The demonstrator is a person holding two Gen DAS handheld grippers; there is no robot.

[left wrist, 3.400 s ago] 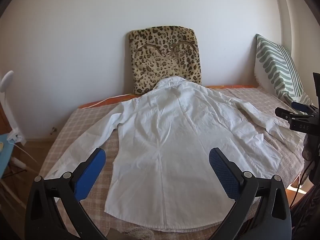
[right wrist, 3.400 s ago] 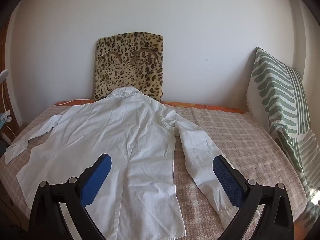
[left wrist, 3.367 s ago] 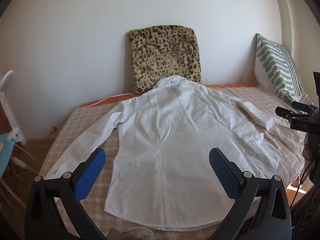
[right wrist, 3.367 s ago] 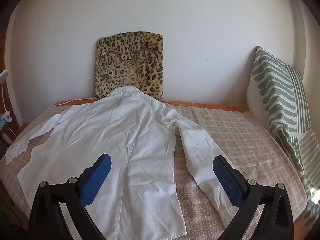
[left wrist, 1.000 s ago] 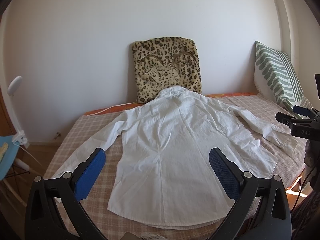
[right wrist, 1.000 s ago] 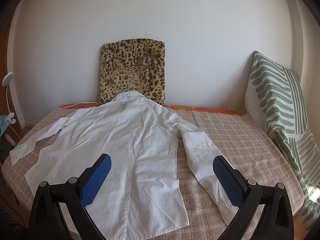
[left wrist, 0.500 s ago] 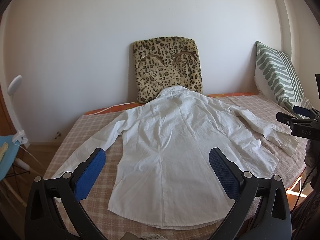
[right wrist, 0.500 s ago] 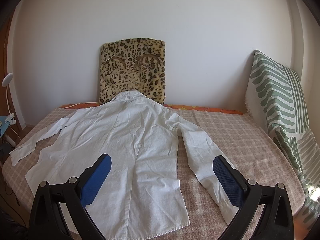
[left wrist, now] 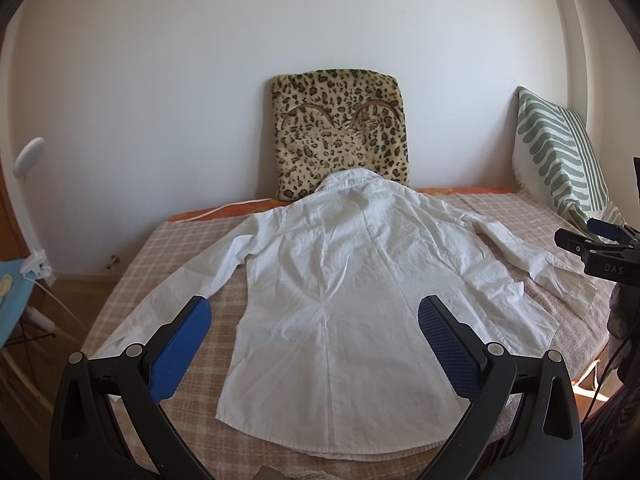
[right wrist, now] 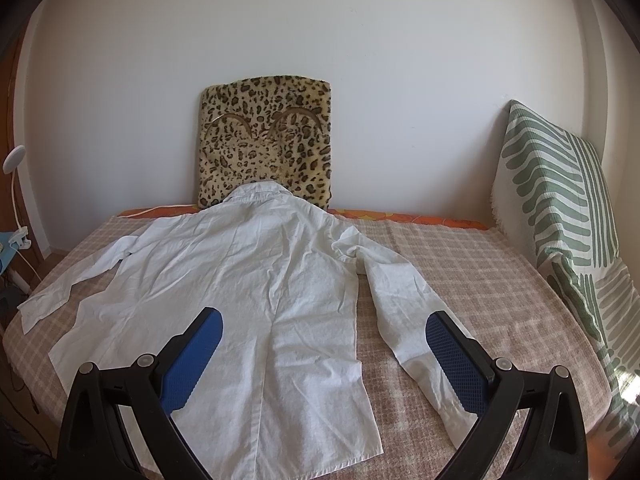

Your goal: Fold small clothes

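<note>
A white long-sleeved shirt (left wrist: pixel 352 292) lies flat, back side up, on a bed with a checked cover (left wrist: pixel 180 248), collar toward the wall and both sleeves spread out. It also shows in the right wrist view (right wrist: pixel 248 296). My left gripper (left wrist: pixel 314 320) is open and empty, held above the shirt's hem. My right gripper (right wrist: pixel 324 336) is open and empty, held above the shirt's right side and right sleeve (right wrist: pixel 404 320). The right gripper also shows at the right edge of the left wrist view (left wrist: pixel 600 248).
A leopard-print cushion (left wrist: pixel 340 136) leans on the wall behind the collar. A green striped pillow (right wrist: pixel 560 208) stands at the bed's right end. A white lamp (left wrist: pixel 28 156) and a blue surface (left wrist: pixel 12 296) are left of the bed.
Both grippers have pulled back and risen slightly, so the shirt looks a little farther away. The shirt has not moved. Both grippers stay open.
</note>
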